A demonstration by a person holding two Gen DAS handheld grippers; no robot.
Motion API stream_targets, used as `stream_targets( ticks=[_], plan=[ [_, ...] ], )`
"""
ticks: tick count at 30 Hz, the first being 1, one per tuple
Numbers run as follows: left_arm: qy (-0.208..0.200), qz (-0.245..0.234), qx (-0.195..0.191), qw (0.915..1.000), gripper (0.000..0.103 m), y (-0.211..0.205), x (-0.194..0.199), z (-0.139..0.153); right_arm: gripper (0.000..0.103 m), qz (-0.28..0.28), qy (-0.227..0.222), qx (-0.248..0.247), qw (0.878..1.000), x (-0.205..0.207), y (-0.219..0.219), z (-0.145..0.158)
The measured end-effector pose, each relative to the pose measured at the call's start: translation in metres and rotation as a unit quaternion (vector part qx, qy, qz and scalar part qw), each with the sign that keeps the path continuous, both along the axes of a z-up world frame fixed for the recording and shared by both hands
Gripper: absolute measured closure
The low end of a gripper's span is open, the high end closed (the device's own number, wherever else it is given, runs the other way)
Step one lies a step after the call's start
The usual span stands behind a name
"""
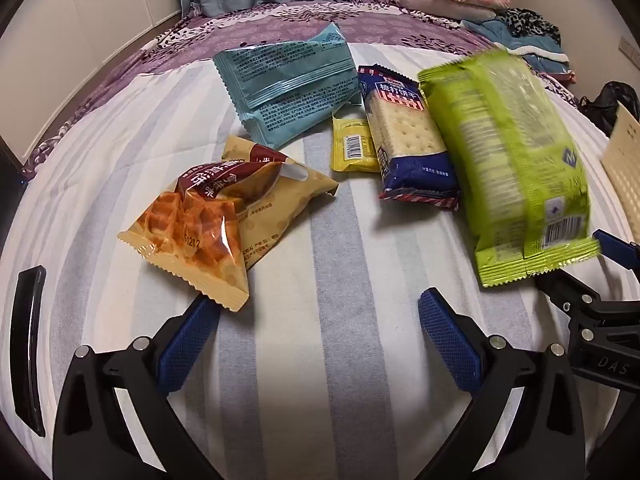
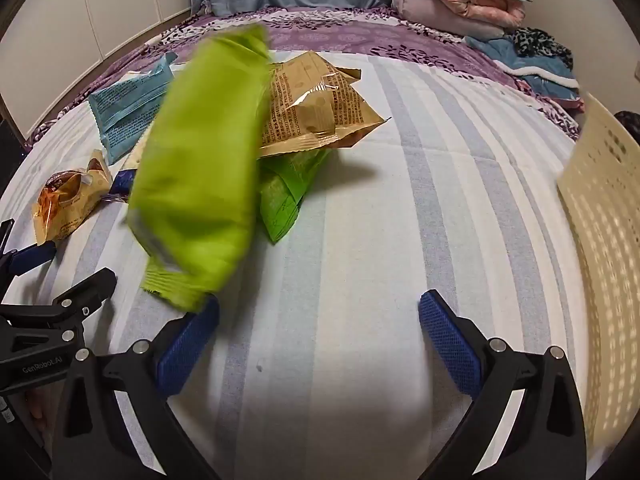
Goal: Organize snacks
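Lime-green blurred foil cracker pack [image 2: 196, 184] mid-bed, unheld, beside left gripper [image 1: 318, 340] and right gripper [image 2: 318, 340]; both jaws fully spread, empty. Sorting barely begun. Next: grasp pack, carry to cream perforated plastic basket [image 2: 600, 240] at bed's right edge.

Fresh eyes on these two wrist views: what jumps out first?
The long lime-green snack pack, motion-blurred, dominates both views: right side of the left wrist view, left of centre in the right wrist view, lying over the other packets. Next come the waffle packet near the left gripper and the blue cracker pack mid-bed, all on the striped sheet. Both grippers are wide open and empty; a cream perforated basket stands at the right edge.
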State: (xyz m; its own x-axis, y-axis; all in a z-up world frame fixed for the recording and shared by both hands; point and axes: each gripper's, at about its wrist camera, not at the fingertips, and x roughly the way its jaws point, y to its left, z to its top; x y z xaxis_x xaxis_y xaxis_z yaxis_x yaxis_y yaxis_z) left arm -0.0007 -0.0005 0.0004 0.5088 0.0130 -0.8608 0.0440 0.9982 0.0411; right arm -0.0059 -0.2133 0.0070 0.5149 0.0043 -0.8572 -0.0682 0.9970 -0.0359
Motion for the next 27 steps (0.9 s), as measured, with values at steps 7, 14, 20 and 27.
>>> stream_targets(
  ticks=[7, 14, 20, 27],
  plan=[
    [-0.001, 0.000, -0.003, 1.0000, 0.002, -0.0043, -0.0055, -0.0006, 0.005, 0.000, 0.000, 0.000, 1.000, -0.0006, 0.0007, -0.0003],
    [0.006, 0.000, -0.005, 1.0000, 0.002, 0.0006, 0.0007, -0.0005, 0.005, 0.000, 0.001, 0.004, 1.000, -0.0007, -0.0018, -0.0009],
    [0.005, 0.000, -0.005, 1.0000, 0.002, 0.0001, 0.0008, -0.0021, 0.005, 0.000, 0.001, 0.003, 1.000, -0.0005, -0.0001, -0.0010],
    [0.006, 0.000, -0.006, 1.0000, 0.002, -0.0005, -0.0028, -0.0016, 0.005, 0.000, 0.001, 0.004, 1.000, -0.0011, 0.0006, 0.0003]
  ],
)
